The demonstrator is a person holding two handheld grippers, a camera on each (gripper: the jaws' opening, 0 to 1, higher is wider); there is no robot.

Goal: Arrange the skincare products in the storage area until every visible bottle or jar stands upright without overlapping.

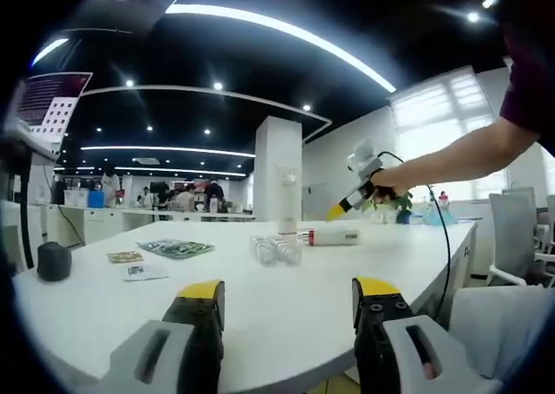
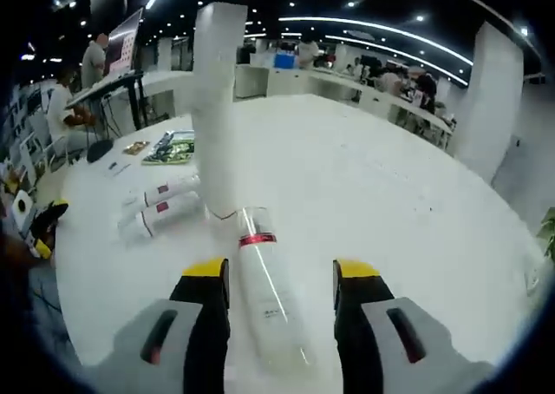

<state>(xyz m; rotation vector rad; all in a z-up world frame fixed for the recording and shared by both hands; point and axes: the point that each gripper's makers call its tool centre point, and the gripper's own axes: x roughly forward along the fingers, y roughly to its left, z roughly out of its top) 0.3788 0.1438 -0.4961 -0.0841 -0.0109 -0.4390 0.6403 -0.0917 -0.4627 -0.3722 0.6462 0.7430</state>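
We have the right gripper (image 2: 279, 283) poised open over a bottle (image 2: 267, 294) lying flat between its jaws, not yet clamped. Next we judge: close, then tip it upright beside the standing tube (image 2: 217, 108). Our left gripper (image 1: 286, 303) hangs open and empty, well short of the products.

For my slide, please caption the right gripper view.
Open right tongs straddle a lying clear bottle beside an upright white bottle.

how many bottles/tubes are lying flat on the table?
3: a clear bottle between the right tongs, and two white tubes side by side left of the upright white bottle.
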